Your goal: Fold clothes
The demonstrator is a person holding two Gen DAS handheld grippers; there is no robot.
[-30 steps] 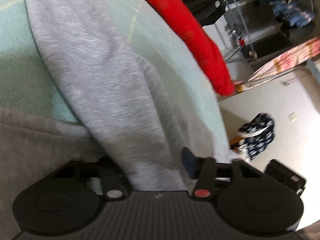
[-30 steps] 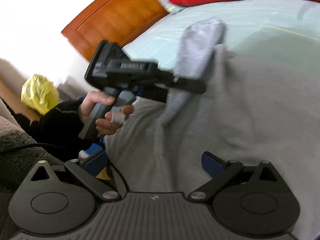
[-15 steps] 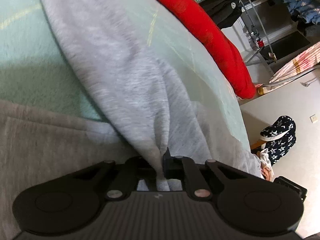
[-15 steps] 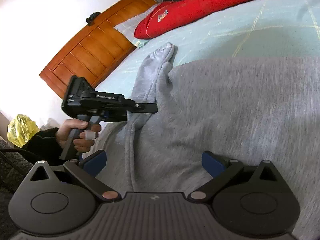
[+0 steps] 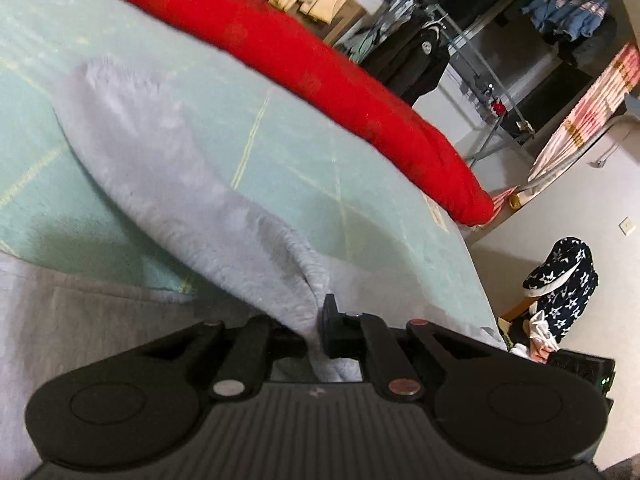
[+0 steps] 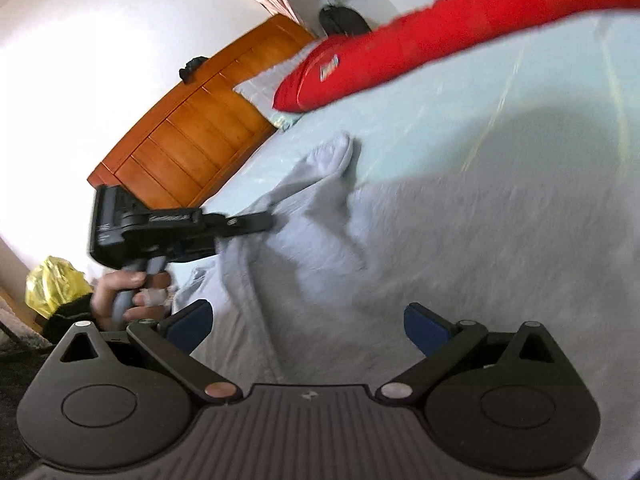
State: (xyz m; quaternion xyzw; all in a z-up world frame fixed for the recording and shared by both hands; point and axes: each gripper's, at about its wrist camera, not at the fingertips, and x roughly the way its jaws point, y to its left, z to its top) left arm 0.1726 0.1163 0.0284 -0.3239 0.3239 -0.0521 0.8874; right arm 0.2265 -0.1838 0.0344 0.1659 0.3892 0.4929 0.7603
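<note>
Garments: one grey sweatshirt (image 6: 480, 248) | left gripper (image 5: 320, 330) clamped on its sleeve (image 5: 160, 152) | right gripper (image 6: 308, 324) spread, empty

Strong fisheye bending in both views, straight lines bowed near the edges. Blown-out white glare across the wall (image 6: 60, 80) at upper left of the right wrist view, washing out detail beside the wooden headboard (image 6: 192, 140). Soft grey shadow cast over the pale green bedsheet (image 6: 540, 132). Motion blur smearing the grey sweatshirt (image 6: 480, 240) and the red quilt (image 5: 320, 72). Dimmer, cooler light in the left wrist view, clothes rack (image 5: 480, 60) in murky background, slightly soft.
</note>
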